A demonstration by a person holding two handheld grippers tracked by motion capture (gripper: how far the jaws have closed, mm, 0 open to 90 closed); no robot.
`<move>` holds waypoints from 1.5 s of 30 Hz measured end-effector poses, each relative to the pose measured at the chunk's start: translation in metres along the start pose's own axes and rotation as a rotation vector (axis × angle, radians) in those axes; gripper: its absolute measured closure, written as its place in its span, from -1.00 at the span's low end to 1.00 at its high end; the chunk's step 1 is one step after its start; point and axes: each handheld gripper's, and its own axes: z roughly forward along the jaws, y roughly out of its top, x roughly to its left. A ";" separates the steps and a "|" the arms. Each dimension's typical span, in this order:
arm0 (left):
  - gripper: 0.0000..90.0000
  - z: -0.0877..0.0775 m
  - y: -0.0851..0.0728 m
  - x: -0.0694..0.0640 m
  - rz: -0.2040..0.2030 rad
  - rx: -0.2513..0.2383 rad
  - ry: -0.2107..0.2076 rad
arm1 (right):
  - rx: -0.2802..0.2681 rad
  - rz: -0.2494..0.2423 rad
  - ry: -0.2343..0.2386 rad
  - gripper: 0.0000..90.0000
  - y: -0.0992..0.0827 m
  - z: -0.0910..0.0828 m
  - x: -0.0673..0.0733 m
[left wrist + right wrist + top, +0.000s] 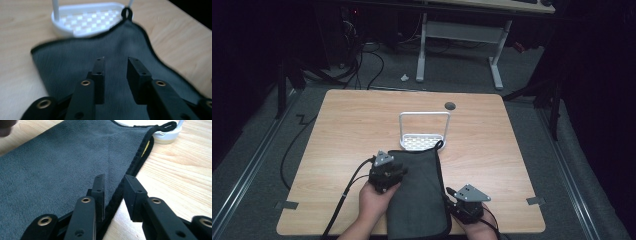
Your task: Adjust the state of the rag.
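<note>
Grey cloth (419,195) on wooden table (347,130), white rack (424,131) behind, unmarked

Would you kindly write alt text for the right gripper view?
Two black jaws stand apart over the right hem of a dark grey towel lying flat on a wooden table. The towel's hanging loop reaches a white rack base at the top.

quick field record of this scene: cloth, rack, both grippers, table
cloth: dark grey towel with black trim, lying flat, far end with hanging loop at the rack
rack: white stand, perforated base, arched handle, upright
left gripper: jaws apart above the towel, nothing gripped
right gripper: jaws apart, straddling the towel's trimmed edge, not pressing on it
table: light wood
</note>
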 end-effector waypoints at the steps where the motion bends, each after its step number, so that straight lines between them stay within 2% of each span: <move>1: 0.60 -0.003 -0.005 0.000 0.003 0.003 -0.007 | 0.002 -0.004 0.000 0.70 0.001 0.002 0.000; 3: 0.67 -0.008 -0.017 0.000 0.021 0.019 -0.007 | 0.013 -0.012 0.004 0.80 0.005 0.009 -0.002; 5: 0.67 -0.009 -0.023 0.000 0.033 0.029 -0.001 | 0.031 -0.025 -0.019 0.91 0.012 0.020 -0.005; 8: 0.66 -0.007 -0.026 0.001 0.052 0.043 0.011 | 0.066 -0.005 -0.026 0.94 0.024 0.045 -0.010; 11: 0.62 -0.004 -0.026 0.005 0.046 0.071 0.002 | 0.106 0.000 -0.037 0.94 0.028 0.066 -0.012; 13: 0.60 -0.001 -0.027 0.006 0.055 0.090 0.003 | 0.115 0.007 -0.040 0.95 0.028 0.072 -0.014; 17: 0.60 -0.004 -0.033 0.005 0.058 0.081 -0.017 | 0.126 -0.021 -0.044 0.96 0.025 0.066 -0.012; 23: 0.58 -0.011 -0.041 -0.005 0.071 0.093 -0.066 | 0.130 -0.022 -0.009 0.95 0.012 0.046 -0.006; 28: 0.56 -0.020 -0.051 -0.015 0.101 0.107 -0.111 | 0.137 -0.033 0.021 0.92 -0.001 0.027 0.000; 30: 0.56 -0.022 -0.054 -0.018 0.110 0.097 -0.113 | 0.124 -0.030 0.025 0.91 -0.006 0.022 0.001; 33: 0.55 -0.023 -0.057 -0.017 0.101 0.082 -0.123 | 0.113 -0.006 0.029 0.91 -0.010 0.019 0.002; 41: 0.52 -0.023 -0.055 -0.014 0.079 0.087 -0.144 | 0.111 -0.030 0.014 0.90 -0.009 0.020 0.005; 43: 0.46 -0.025 -0.053 -0.012 0.070 0.067 -0.148 | 0.110 -0.028 0.016 0.90 -0.009 0.020 0.005; 45: 0.39 -0.028 -0.046 -0.006 0.061 0.028 -0.120 | 0.111 -0.028 0.014 0.89 -0.009 0.020 0.005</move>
